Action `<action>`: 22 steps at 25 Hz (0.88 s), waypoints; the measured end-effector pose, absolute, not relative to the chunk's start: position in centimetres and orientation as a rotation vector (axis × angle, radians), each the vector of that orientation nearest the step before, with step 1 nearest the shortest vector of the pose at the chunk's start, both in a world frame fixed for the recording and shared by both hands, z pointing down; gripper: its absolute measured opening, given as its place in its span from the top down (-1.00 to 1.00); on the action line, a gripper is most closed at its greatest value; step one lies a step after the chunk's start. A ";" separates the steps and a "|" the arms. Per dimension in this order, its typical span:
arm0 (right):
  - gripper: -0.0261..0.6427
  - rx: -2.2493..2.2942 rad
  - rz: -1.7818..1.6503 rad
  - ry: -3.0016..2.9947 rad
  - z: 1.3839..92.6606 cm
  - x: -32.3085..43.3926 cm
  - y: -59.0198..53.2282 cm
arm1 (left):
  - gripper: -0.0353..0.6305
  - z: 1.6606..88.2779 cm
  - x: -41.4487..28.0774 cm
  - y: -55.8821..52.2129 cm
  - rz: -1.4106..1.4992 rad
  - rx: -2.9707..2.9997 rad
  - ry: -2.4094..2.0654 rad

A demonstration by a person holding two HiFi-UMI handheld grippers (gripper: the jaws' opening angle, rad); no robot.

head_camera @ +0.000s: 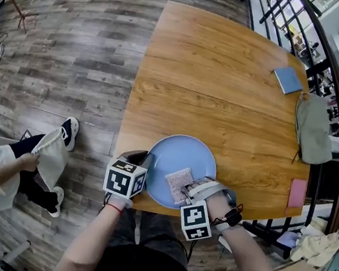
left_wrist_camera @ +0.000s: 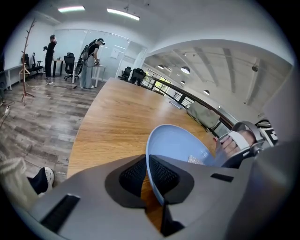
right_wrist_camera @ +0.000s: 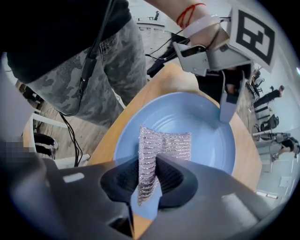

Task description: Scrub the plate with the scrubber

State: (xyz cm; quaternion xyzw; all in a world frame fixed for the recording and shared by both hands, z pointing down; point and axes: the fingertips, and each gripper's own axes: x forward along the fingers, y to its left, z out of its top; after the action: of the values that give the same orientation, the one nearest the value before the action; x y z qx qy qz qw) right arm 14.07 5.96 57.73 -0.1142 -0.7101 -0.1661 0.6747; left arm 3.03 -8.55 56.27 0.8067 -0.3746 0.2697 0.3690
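Largest item: wooden table [head_camera: 225, 77], standing on a grey plank floor. At the left edge of the head view, on that floor, a second person's white sleeve and hand on a pale cloth bag [head_camera: 54, 154].

At the table's near edge, directly before the person holding the grippers: light-blue plate [head_camera: 182, 155], hollow side up. At the table's right-hand edge, well apart from it: grey bag [head_camera: 314, 128].

At the plate's left rim: left gripper [left_wrist_camera: 147, 174], jaws drawn in to a narrow gap, rim pinched between the ribbed pads. Firm hold on the plate confirmed in the left gripper view.

Over the plate's near right part: right gripper [right_wrist_camera: 149, 180], pointing down, jaws clamped on the scrubber [right_wrist_camera: 157, 150].

Condition of the scrubber: silvery mesh, folded, one flap upright between the pads, the other spread flat against the plate's inner surface.

Toward the far right of the table: blue flat square [head_camera: 286, 80]. At the near right corner: pink flat piece [head_camera: 297, 193]. Both well clear of the plate.
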 end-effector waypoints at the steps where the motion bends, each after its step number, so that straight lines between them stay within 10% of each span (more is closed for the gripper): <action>1: 0.67 -0.276 -0.396 -1.598 57.8 13.4 6.0 | 0.83 56.3 3.0 -8.6 0.689 2.069 -0.962; 22: 0.67 -0.064 -0.472 -1.637 58.1 9.1 -1.9 | 0.81 56.2 2.2 -7.8 0.608 2.042 -0.953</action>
State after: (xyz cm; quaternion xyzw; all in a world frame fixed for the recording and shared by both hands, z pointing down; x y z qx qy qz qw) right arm 9.09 -1.95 58.11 -0.0282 -0.7228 -0.2082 0.6583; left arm 2.17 -7.77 56.15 0.8045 -0.3755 0.2396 0.3928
